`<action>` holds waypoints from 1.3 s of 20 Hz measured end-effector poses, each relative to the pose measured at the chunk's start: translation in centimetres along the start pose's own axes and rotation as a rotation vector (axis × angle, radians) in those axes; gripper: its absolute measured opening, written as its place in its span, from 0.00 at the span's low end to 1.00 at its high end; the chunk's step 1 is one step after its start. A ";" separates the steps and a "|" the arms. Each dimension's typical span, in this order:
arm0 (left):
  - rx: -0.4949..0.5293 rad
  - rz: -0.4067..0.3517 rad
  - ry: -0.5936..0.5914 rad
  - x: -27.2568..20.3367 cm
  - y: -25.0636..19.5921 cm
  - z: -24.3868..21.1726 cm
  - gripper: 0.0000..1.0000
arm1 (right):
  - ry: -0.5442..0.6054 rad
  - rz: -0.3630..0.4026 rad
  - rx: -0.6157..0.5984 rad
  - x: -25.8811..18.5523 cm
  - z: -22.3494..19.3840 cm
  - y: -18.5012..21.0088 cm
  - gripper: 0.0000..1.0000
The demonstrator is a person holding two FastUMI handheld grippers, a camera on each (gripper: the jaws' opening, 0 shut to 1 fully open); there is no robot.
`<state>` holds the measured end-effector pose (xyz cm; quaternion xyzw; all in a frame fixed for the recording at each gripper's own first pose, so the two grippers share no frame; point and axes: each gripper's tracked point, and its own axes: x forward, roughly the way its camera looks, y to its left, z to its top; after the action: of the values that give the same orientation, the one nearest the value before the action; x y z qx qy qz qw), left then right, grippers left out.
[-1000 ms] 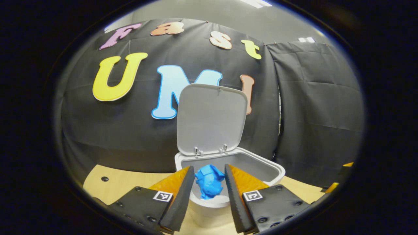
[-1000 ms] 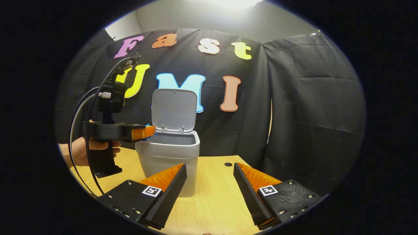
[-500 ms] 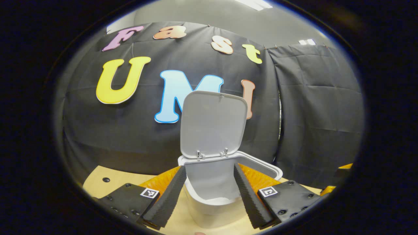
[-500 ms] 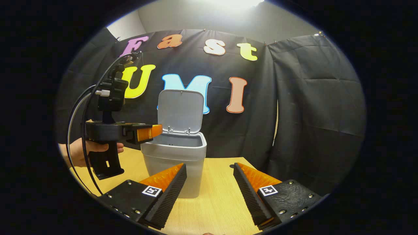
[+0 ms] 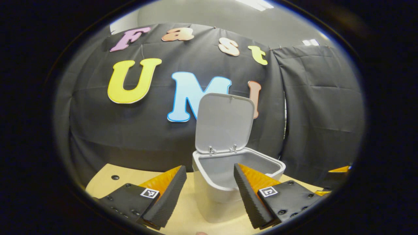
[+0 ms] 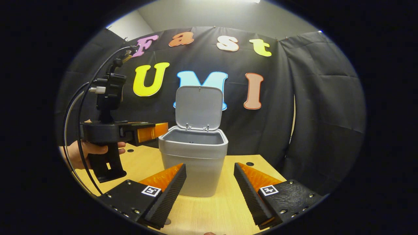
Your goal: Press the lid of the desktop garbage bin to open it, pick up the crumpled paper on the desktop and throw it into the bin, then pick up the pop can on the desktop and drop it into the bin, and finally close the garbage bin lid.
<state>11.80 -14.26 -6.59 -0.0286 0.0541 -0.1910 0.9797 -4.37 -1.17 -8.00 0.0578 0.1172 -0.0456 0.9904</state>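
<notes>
Left gripper (image 5: 209, 192): fingers spread wide, nothing held, poised at rim height just beside the bin (image 5: 225, 189). Right gripper (image 6: 209, 192): fingers likewise spread wide and empty, low over the desk (image 6: 209, 215), with the bin at 12 o'clock ahead of it.

Step in hand, as judged: the bin stands open and the left fingers are empty at its mouth, so the pop can is the likely next pickup. I cannot tell from either view where the can sits. Recommendation: carry the left gripper clear of the rim before descending, approach the can with the fingers straddling its body squarely, and close gently.

Condition of bin: pale grey, squarish, rounded corners. Lid (image 6: 199, 107) stands near upright on two small hinges at the rear rim. Interior contents are hidden from both views.
</notes>
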 end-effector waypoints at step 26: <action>0.053 0.238 -0.023 -11.2 9.0 0.7 0.95 | 0.600 0.481 -0.088 -1.2 -14.8 14.4 0.95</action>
<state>4.87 -1.68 -5.49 0.0019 0.0410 -0.0744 0.9964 -7.35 15.04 -20.47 0.0519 0.3866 0.2119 0.8961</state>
